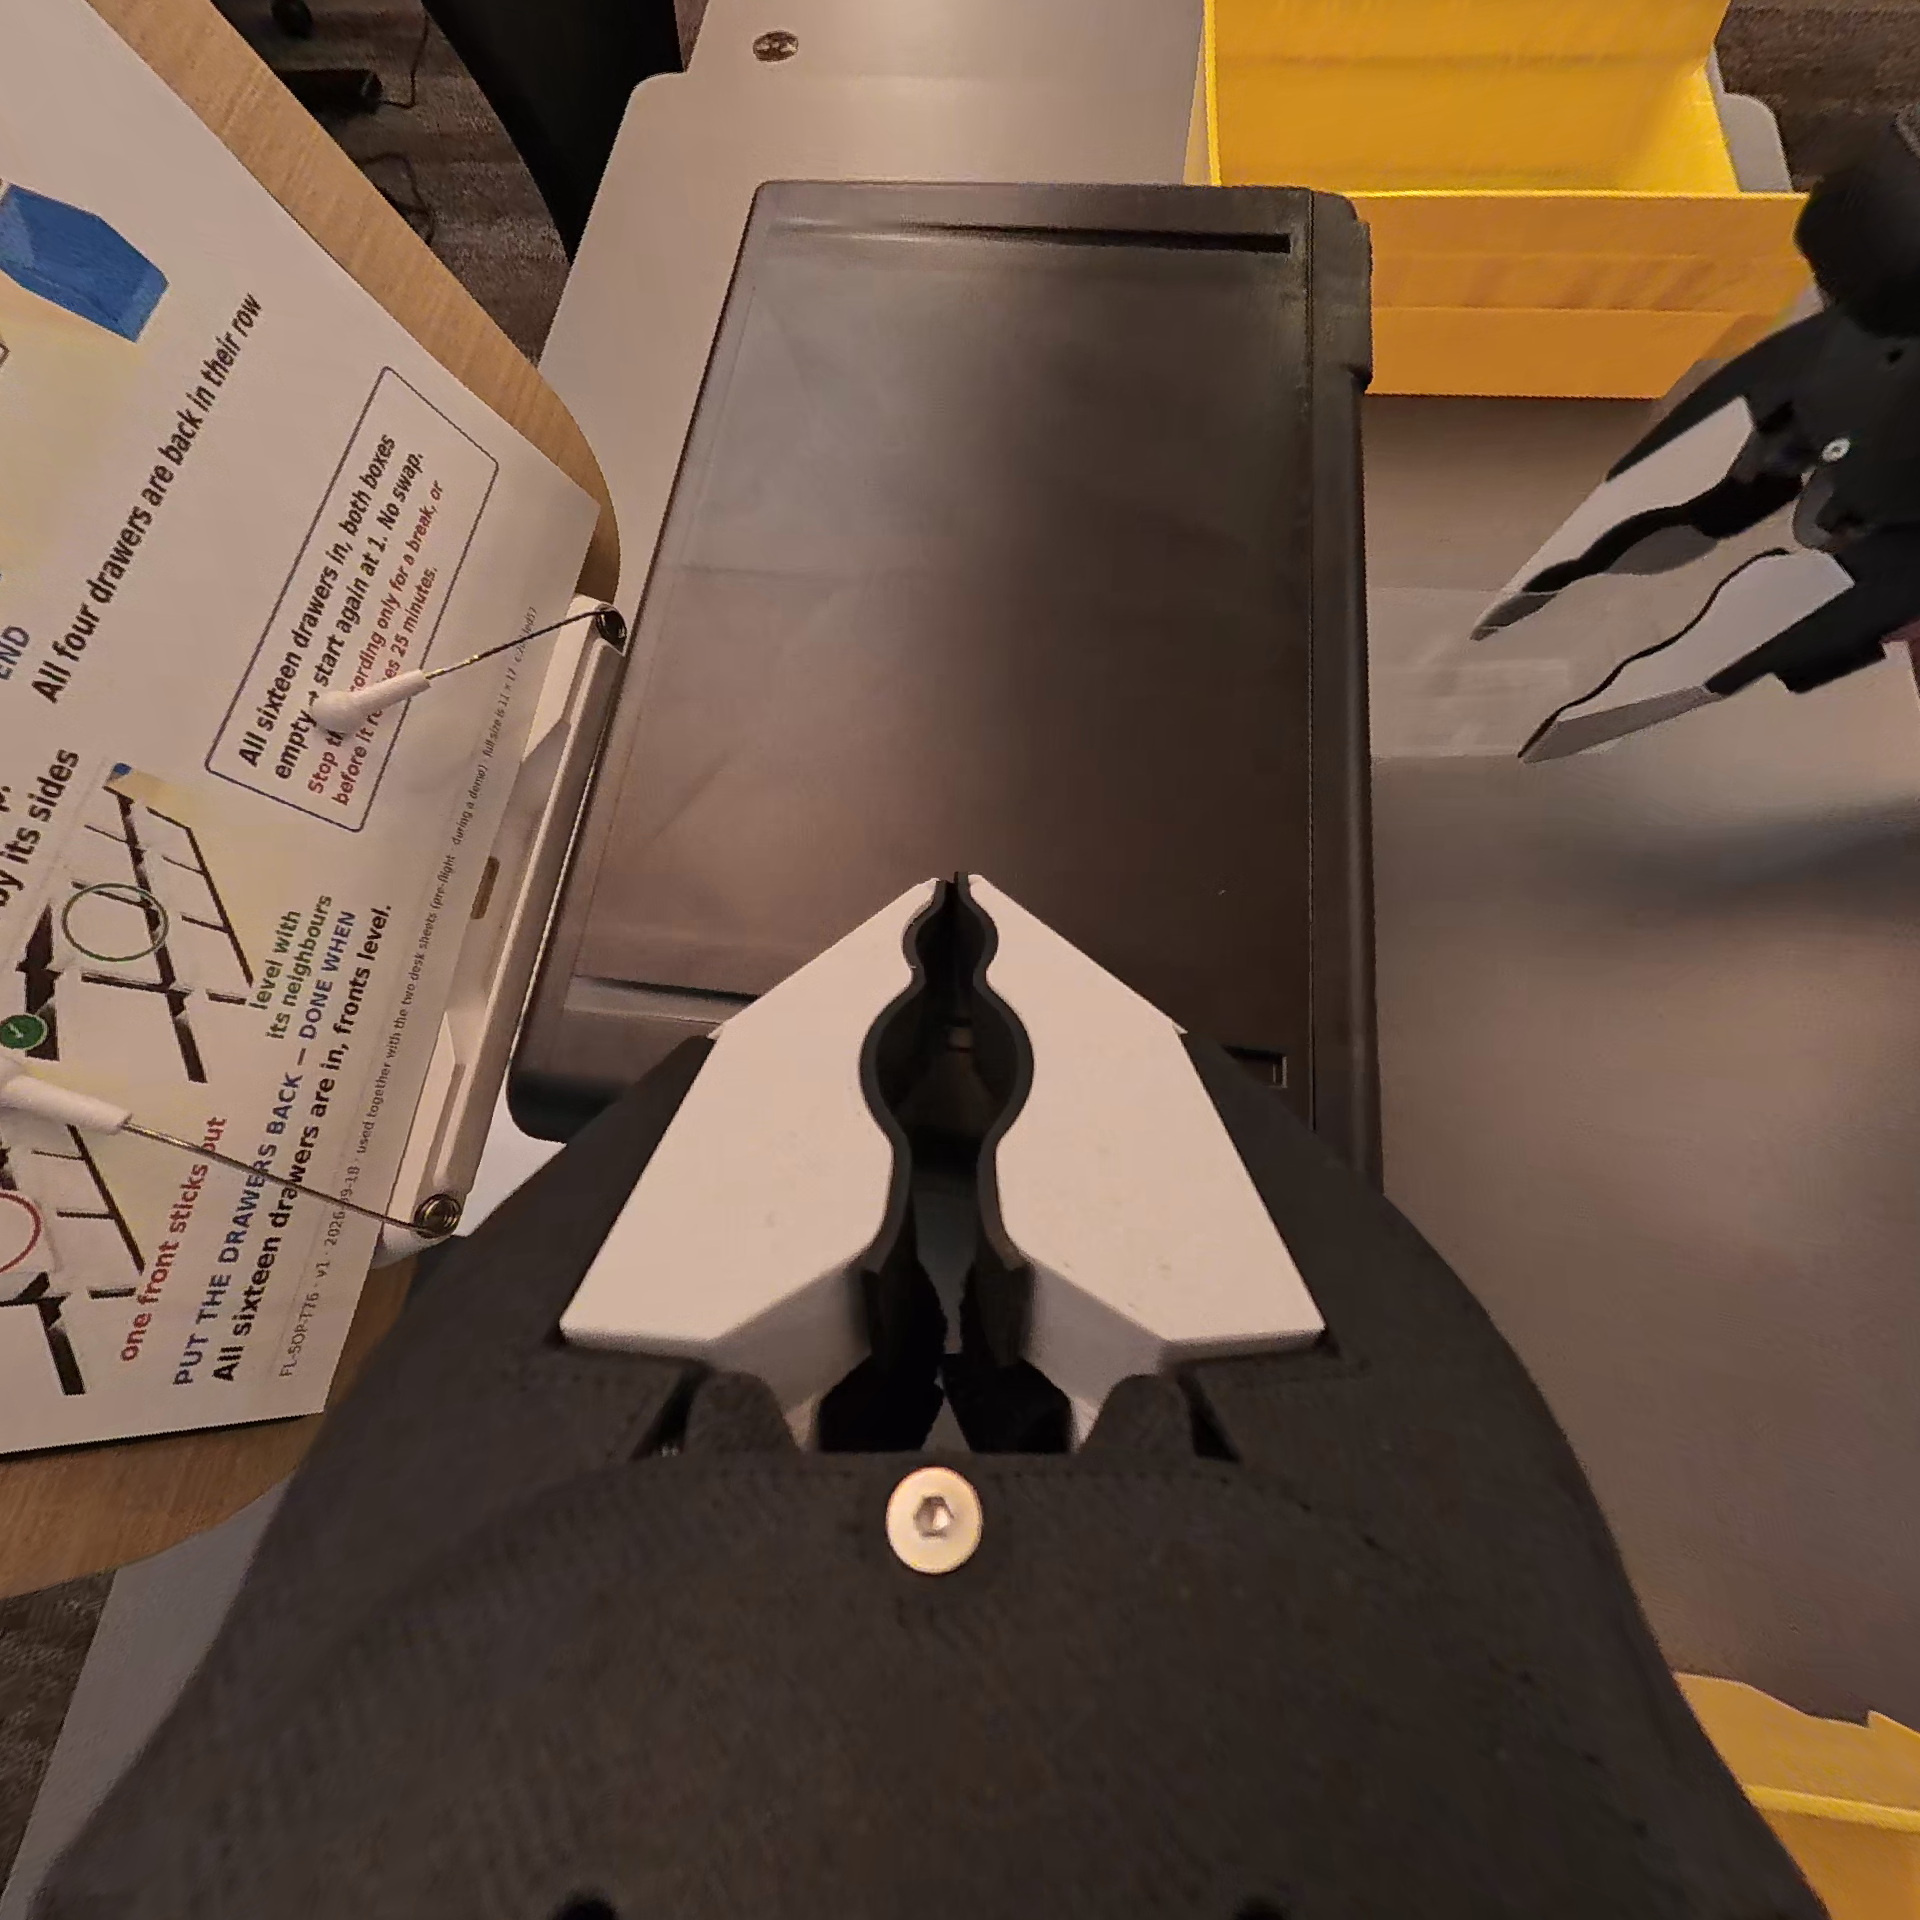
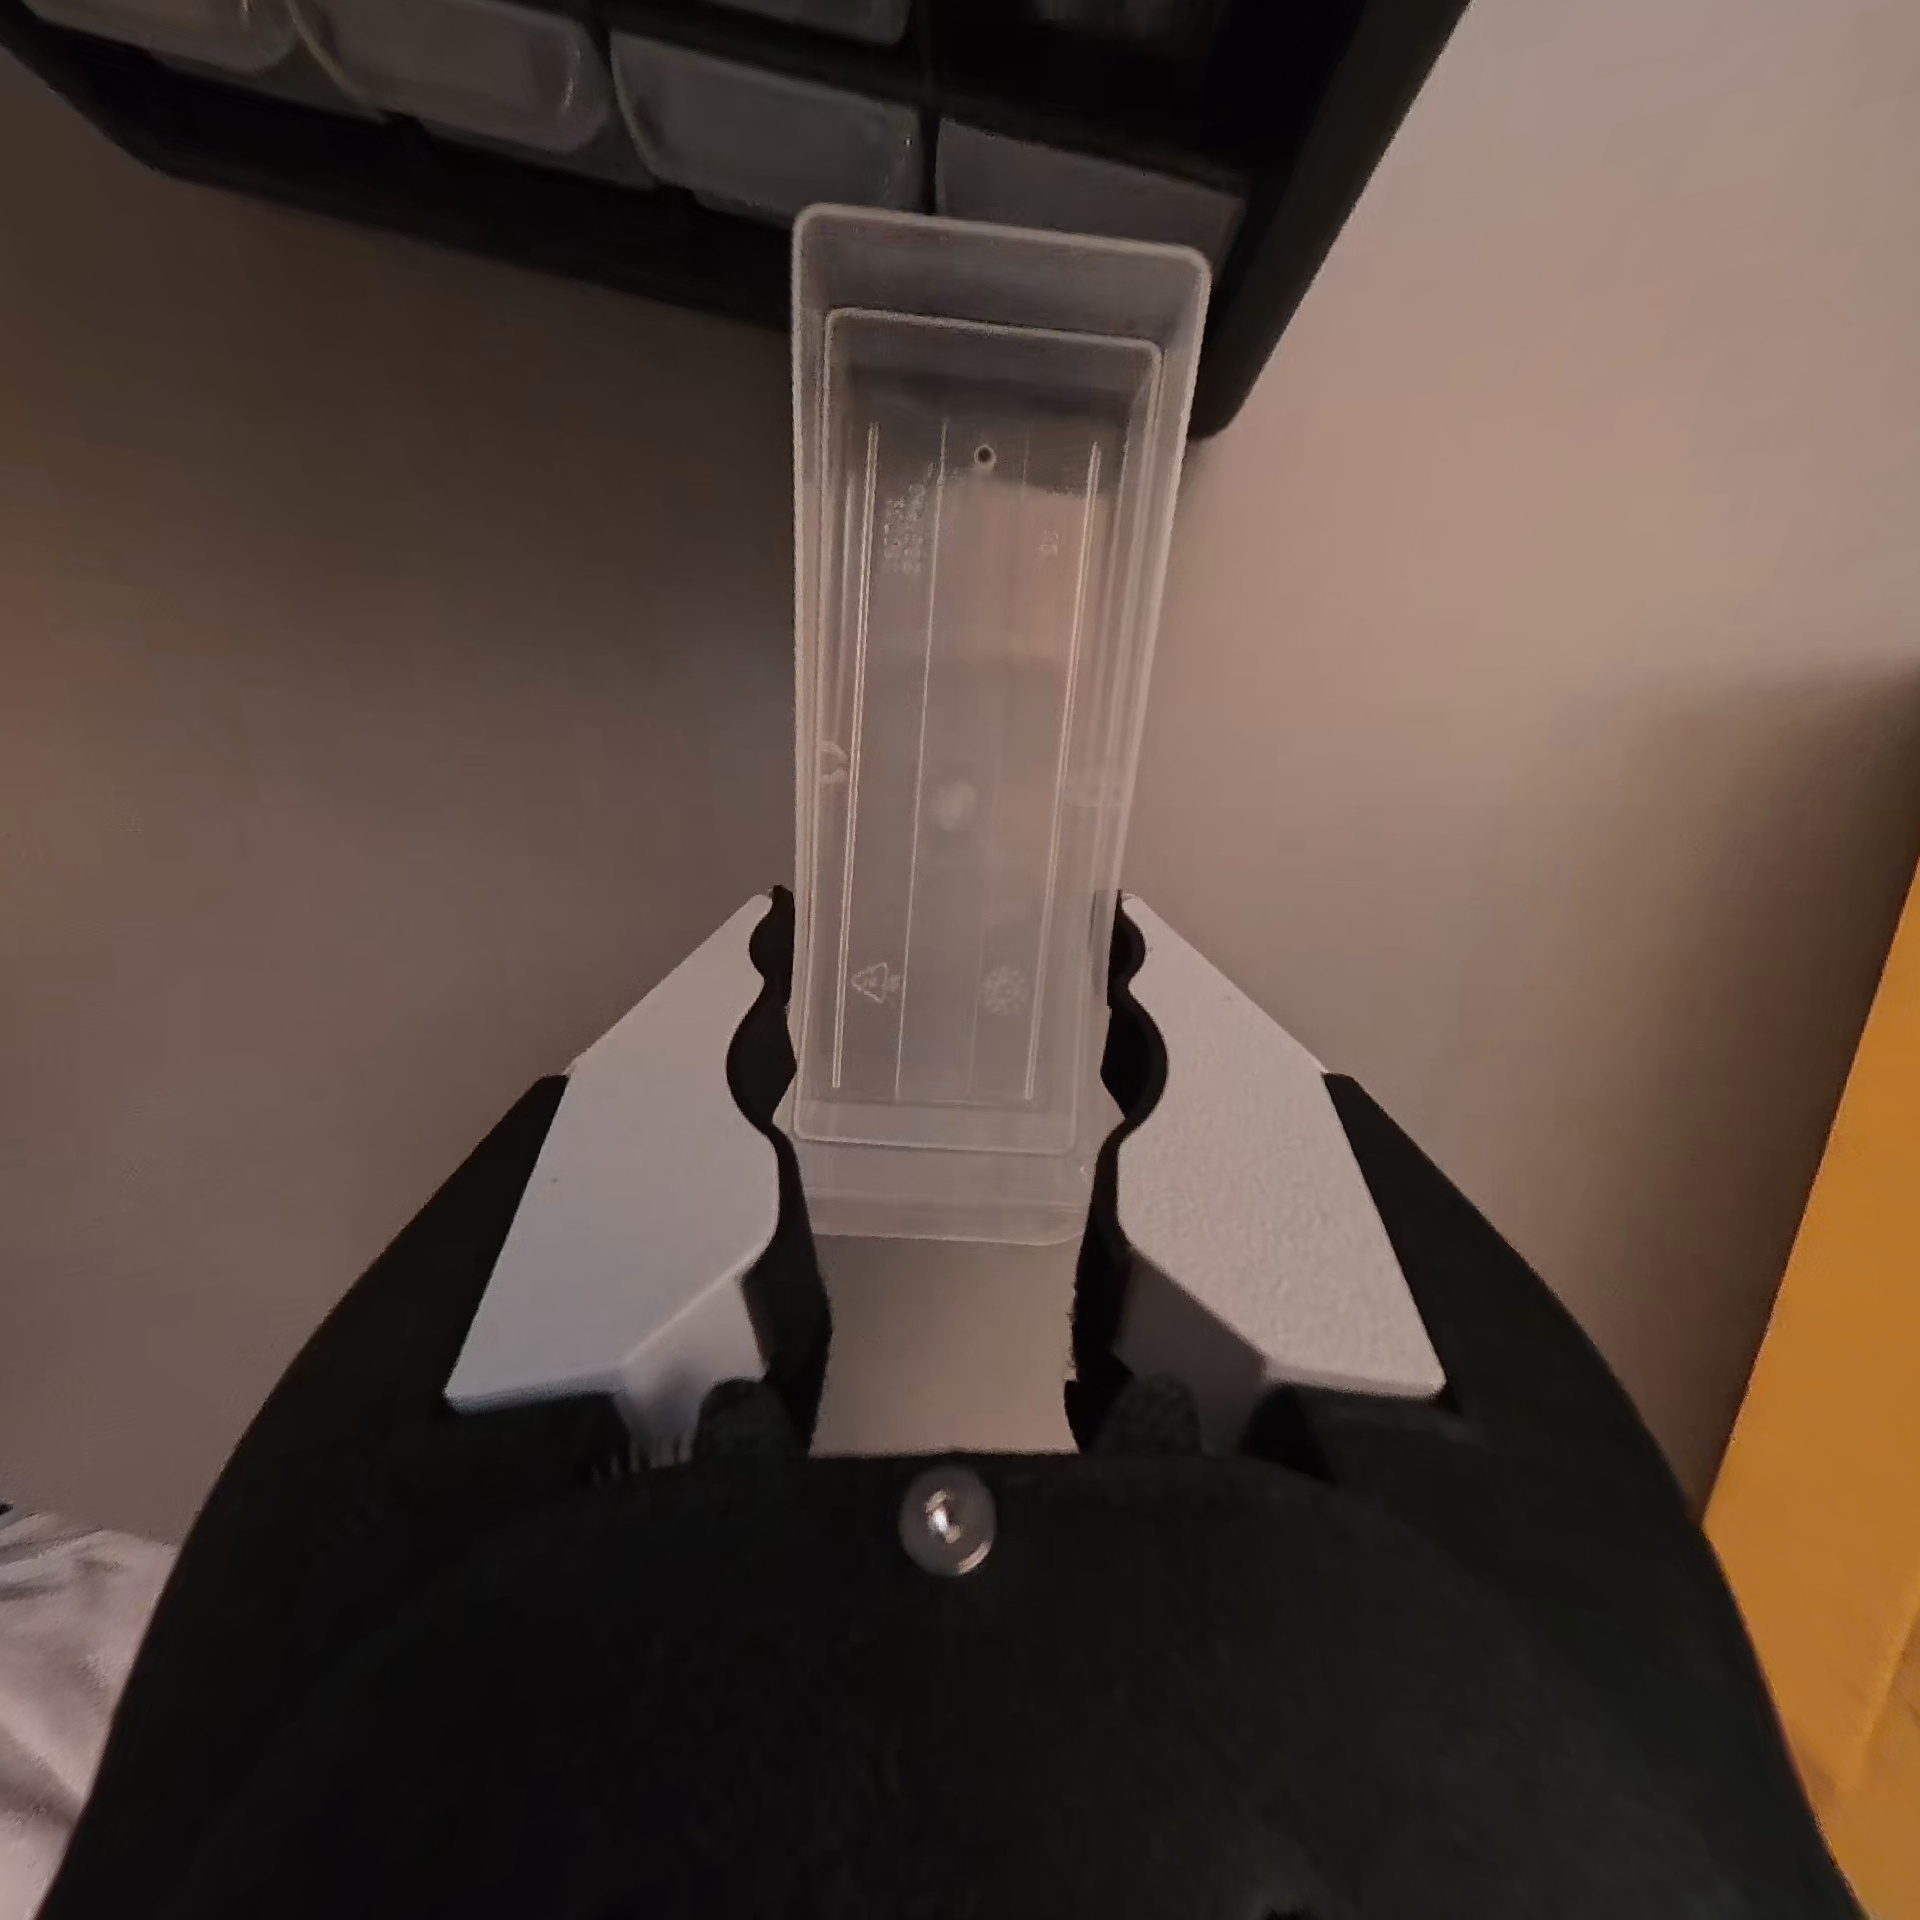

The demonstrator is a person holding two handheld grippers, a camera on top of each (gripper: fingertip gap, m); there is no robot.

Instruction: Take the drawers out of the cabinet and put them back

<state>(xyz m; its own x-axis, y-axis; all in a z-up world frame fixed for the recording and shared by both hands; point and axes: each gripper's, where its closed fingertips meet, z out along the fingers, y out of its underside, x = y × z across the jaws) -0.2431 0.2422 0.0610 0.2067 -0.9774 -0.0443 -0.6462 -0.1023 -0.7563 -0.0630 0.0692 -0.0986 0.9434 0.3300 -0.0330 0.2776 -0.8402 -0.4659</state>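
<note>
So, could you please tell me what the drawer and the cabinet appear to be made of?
Drawer: apparently clear moulded plastic, smooth and slightly frosted; the table shows through it and moulded marks sit in its base. Cabinet: probably black plastic with a dull sheen; its top reflects light softly and has moulded edges.

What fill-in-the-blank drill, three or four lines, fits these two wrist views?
1. The right gripper is shut on a clear, empty plastic ____.
2. The left gripper, over the flat top of the black plastic cabinet, has its jaws ____.
3. The open plastic bin behind the cabinet is coloured ____.
4. The held part points toward the black cabinet's front, whose other clear drawers sit ____ their slots.

Missing words: drawer; shut; yellow; in
</note>
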